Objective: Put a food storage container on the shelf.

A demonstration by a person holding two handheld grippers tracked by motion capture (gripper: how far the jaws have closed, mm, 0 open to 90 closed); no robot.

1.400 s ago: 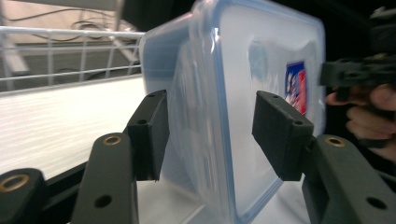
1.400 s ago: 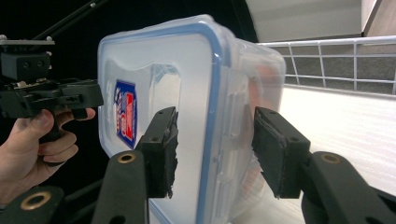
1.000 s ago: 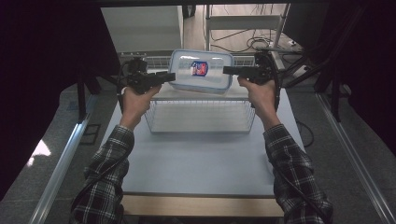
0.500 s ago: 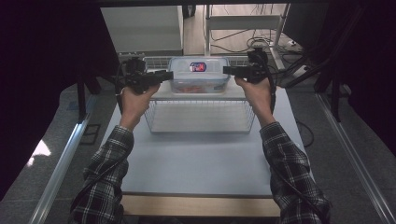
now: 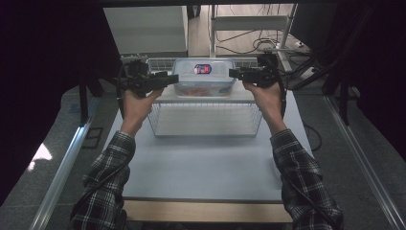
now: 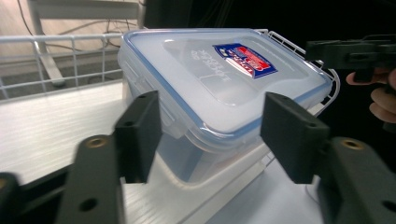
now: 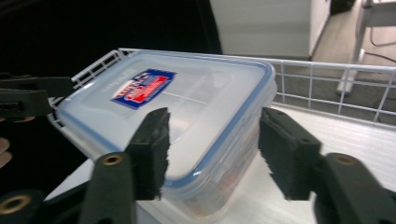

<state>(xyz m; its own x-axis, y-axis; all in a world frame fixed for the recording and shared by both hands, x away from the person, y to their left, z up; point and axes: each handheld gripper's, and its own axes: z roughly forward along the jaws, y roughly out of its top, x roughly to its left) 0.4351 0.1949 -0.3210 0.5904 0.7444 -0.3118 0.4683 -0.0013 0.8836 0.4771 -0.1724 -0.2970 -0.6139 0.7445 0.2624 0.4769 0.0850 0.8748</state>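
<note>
A clear plastic container [image 5: 203, 79] with a blue-sealed lid and a red-and-blue label rests on the top shelf of a white wire rack [image 5: 206, 120]. My left gripper [image 5: 170, 79] stands at its left end and my right gripper [image 5: 234, 73] at its right end. In the left gripper view the container [image 6: 224, 79] has a corner between my left gripper's [image 6: 212, 135] jaws, which have just been opening, pads clear of it. In the right gripper view the container [image 7: 187, 102] lies likewise between my right gripper's [image 7: 212, 149] jaws, which have just been opening.
The rack stands at the far middle of a pale table [image 5: 201, 163] with a wooden front edge [image 5: 201, 211]. A wire rail [image 6: 56, 39] runs along the shelf's back. Behind are a grey cabinet [image 5: 143, 28] and a metal frame with cables [image 5: 249, 28].
The container came down from a raised, tilted hold onto the rack's top shelf. Both grippers' jaws have since spread apart and let go of its ends.
</note>
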